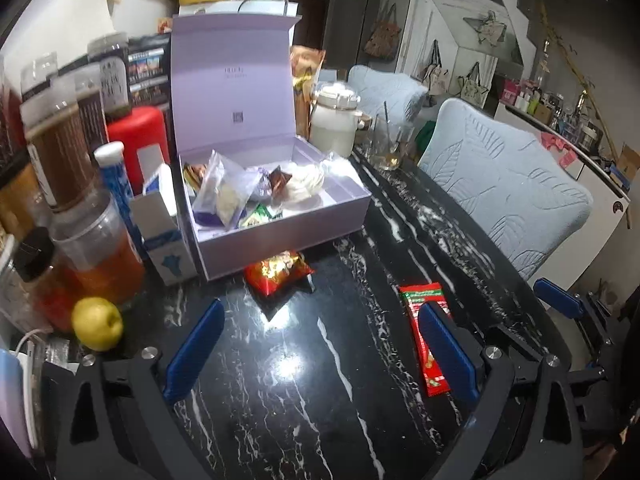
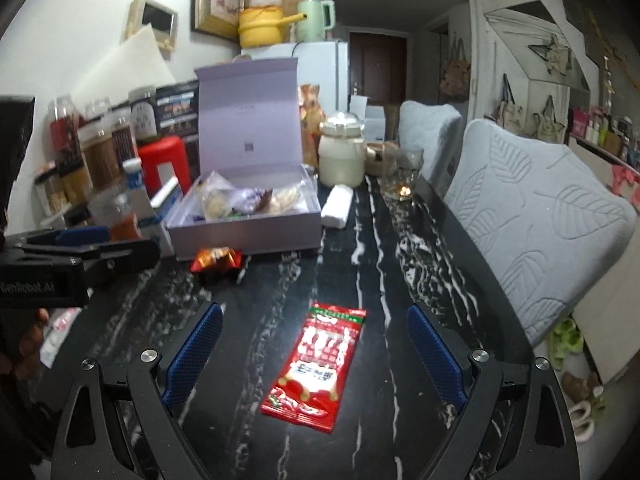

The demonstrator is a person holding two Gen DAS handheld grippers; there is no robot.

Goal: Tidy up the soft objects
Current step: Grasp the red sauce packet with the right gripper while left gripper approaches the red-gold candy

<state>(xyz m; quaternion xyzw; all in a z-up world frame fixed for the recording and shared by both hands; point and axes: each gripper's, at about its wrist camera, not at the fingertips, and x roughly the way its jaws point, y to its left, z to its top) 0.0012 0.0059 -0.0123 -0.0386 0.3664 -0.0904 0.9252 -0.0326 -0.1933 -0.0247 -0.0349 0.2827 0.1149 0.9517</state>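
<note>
An open lilac box stands on the black marble table, its lid upright, with several wrapped snacks inside. A small red and gold packet lies just in front of the box. A long red snack packet lies flat on the table. My left gripper is open and empty, short of the small packet. My right gripper is open, its fingers on either side of the long red packet, above it.
Jars, bottles, a red stool and a blue-white carton crowd the left. A yellow apple lies near my left gripper. A white jug, a glass and a tissue pack stand behind. Padded chairs line the right edge.
</note>
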